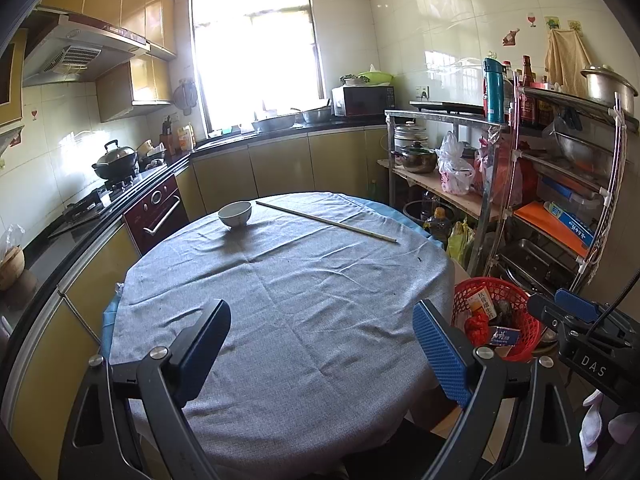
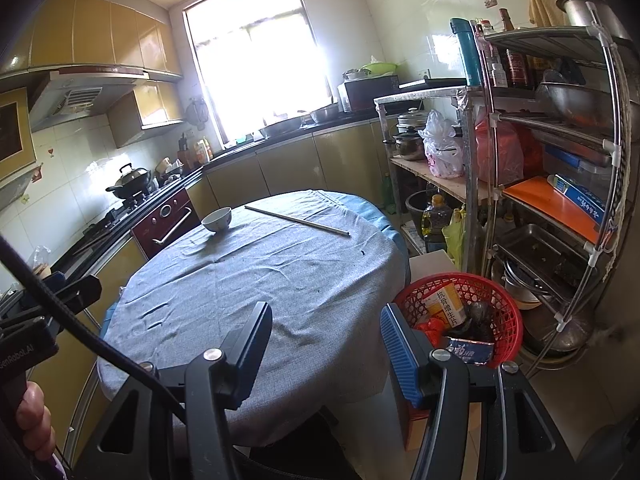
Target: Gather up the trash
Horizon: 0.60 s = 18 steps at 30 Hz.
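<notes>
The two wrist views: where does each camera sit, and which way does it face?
Left wrist: sits behind the open left gripper, facing down across the round table toward the window; the right gripper shows at its right edge.
Right wrist: sits behind the empty right gripper, same direction; a hand shows at lower left.
Shared: bowl, chopsticks, red basket.
</notes>
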Each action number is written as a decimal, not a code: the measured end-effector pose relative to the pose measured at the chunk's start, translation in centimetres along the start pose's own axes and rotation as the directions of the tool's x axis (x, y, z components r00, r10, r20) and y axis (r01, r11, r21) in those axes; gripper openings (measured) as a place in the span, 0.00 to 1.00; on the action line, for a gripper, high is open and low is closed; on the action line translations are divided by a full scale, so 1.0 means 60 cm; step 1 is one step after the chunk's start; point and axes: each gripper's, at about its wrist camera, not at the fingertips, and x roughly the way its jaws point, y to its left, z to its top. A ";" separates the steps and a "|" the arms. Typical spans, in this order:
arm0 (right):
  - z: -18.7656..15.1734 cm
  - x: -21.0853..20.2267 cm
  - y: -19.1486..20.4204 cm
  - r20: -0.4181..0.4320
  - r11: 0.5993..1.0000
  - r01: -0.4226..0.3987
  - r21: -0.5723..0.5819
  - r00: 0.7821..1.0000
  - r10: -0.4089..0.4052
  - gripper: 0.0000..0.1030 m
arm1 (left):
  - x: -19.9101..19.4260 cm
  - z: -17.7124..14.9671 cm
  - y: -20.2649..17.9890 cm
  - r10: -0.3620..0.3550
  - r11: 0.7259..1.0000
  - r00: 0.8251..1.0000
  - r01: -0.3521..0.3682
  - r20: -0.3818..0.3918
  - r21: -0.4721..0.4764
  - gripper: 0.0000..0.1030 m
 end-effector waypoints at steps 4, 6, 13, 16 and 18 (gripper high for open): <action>-0.001 0.000 0.001 -0.002 1.000 -0.003 -0.001 1.000 0.003 0.59 | 0.000 0.000 0.000 0.001 1.000 1.000 -0.001 0.000 -0.001 0.90; -0.002 0.000 0.003 -0.004 1.000 -0.007 -0.003 1.000 0.007 0.59 | 0.001 -0.002 0.003 0.002 1.000 1.000 -0.002 -0.002 -0.004 0.90; 0.000 0.005 0.015 -0.004 0.999 -0.026 -0.024 1.000 0.026 0.59 | 0.008 -0.007 0.010 0.015 1.000 1.000 -0.015 -0.011 -0.022 0.90; 0.003 0.008 0.029 -0.001 0.998 -0.044 -0.049 0.999 0.044 0.59 | 0.010 -0.008 0.015 0.026 0.999 1.000 -0.026 -0.016 -0.033 0.90; 0.007 0.010 0.043 0.006 0.995 -0.063 -0.074 0.998 0.064 0.59 | 0.013 -0.010 0.020 0.036 0.998 0.999 -0.036 -0.021 -0.045 0.90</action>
